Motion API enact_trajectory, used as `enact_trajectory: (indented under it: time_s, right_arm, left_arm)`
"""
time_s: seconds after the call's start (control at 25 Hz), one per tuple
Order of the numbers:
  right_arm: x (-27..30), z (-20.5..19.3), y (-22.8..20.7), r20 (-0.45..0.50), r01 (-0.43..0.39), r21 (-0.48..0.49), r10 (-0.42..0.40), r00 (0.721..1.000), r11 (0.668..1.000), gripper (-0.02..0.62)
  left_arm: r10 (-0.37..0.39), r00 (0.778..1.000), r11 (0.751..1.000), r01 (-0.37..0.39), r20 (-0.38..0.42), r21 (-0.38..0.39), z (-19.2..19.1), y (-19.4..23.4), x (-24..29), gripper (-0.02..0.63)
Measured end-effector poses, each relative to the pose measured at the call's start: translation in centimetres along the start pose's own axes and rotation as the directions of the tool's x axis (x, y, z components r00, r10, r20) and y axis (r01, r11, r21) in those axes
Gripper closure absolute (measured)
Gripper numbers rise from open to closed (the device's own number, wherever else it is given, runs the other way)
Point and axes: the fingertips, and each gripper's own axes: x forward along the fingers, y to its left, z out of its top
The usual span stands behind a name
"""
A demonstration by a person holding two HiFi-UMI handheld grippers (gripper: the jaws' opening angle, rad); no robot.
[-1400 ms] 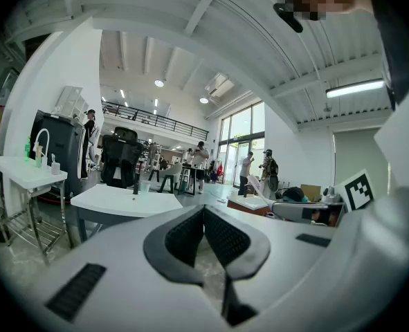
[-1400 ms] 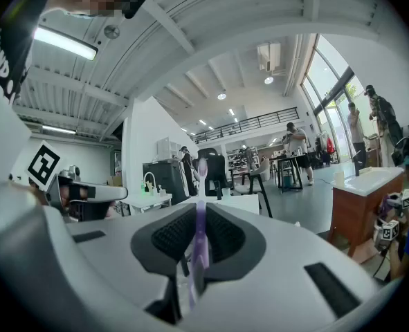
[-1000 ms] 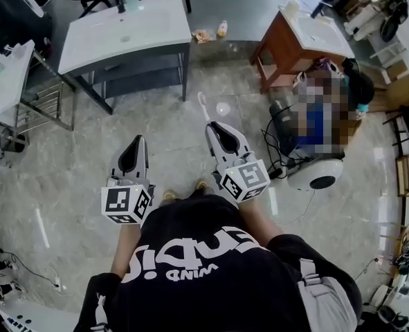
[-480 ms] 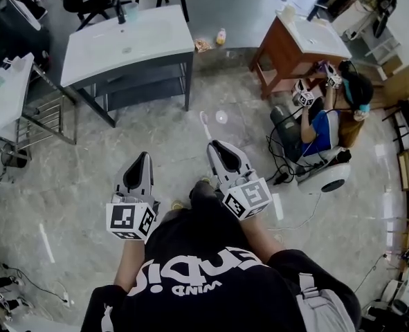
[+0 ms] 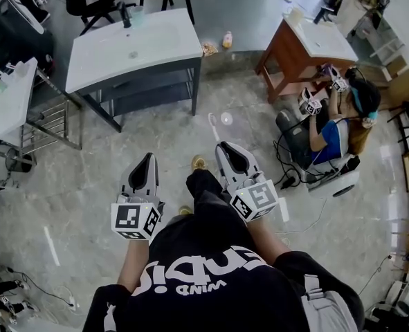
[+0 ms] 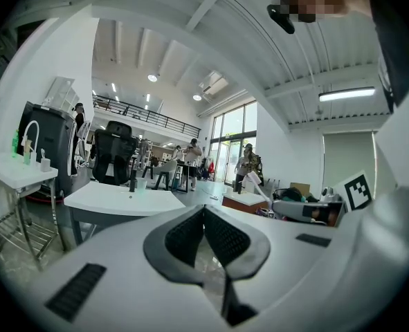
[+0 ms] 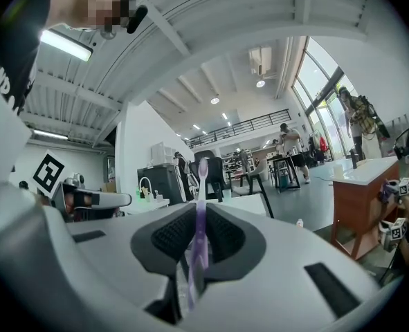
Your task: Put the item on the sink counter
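Note:
My right gripper (image 5: 226, 148) is shut on a purple toothbrush (image 5: 213, 126), which sticks out forward past the jaws. In the right gripper view the toothbrush (image 7: 202, 176) stands clamped between the dark pads, brush head up. My left gripper (image 5: 147, 160) is level with it on the left, its jaws closed together with nothing between them (image 6: 204, 211). The white sink counter (image 5: 156, 50) on a dark frame stands ahead across the floor, well beyond both grippers. It also shows in the left gripper view (image 6: 114, 200), with a faucet and a cup at its back.
A wooden vanity (image 5: 295, 55) with a white top stands at the upper right. Next to it a seated person (image 5: 334, 128) holds marker cubes, with cables on the floor nearby. A white basin on a metal rack (image 5: 10, 88) is at the left. A small bottle (image 5: 227, 40) sits on the floor.
The person carrying the grippers has stepped forward, a leg now showing between them. Both grippers keep their hold and spacing; the toothbrush stays clamped.

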Motion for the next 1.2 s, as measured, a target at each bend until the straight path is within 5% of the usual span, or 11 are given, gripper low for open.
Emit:
enact_trajectory:
  time_s: [1.2]
  right_arm:
    - [16.5, 4.1, -9.4, 0.028, -0.016, 0.028, 0.015, 0.999, 0.999, 0.538]
  left_arm:
    - [0.006, 1.000, 1.000, -0.006, -0.010, 0.002, 4.8, 8.2, 16.2, 0.586]
